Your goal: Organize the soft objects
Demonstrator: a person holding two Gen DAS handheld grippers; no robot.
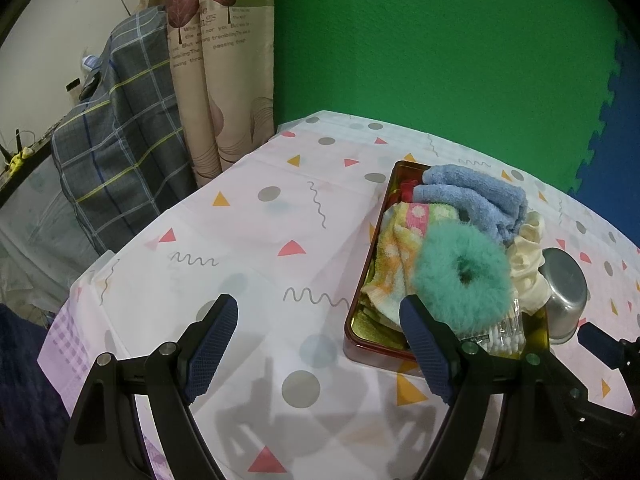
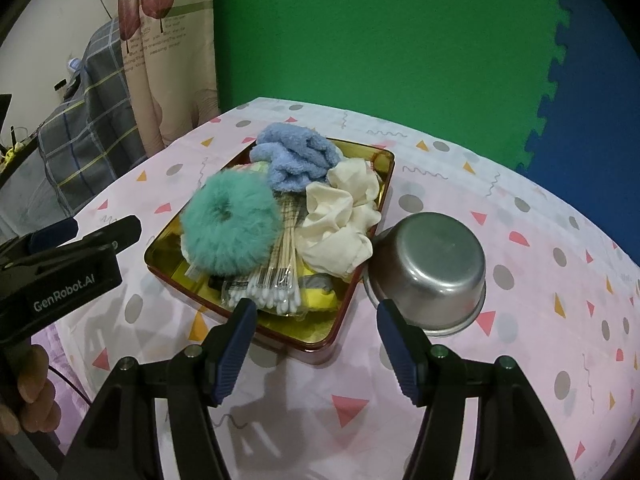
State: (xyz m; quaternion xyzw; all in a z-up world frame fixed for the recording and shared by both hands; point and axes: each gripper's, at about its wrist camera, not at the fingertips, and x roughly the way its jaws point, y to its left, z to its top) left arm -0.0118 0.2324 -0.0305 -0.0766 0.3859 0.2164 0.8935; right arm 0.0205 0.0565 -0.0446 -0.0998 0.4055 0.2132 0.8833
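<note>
A gold tin tray (image 2: 362,270) (image 1: 362,272) on the patterned tablecloth holds a fluffy teal scrunchie (image 2: 230,226) (image 1: 464,276), a blue fuzzy cloth (image 2: 296,160) (image 1: 476,196), a cream scrunchie (image 2: 340,220) (image 1: 528,260), a dotted towel (image 1: 396,248) and a pack of cotton swabs (image 2: 276,280) (image 1: 506,338). My left gripper (image 1: 320,320) is open over bare tablecloth left of the tray, its right finger by the tray's near corner. My right gripper (image 2: 316,320) is open just before the tray's near edge. Nothing is between either pair of fingers.
An upturned steel bowl (image 2: 432,272) (image 1: 564,292) stands right of the tray, close to my right gripper's right finger. A green and blue foam wall is behind the table. A curtain (image 1: 216,80) and a plaid cloth (image 1: 120,140) hang at left. A hand (image 2: 28,392) grips the left gripper.
</note>
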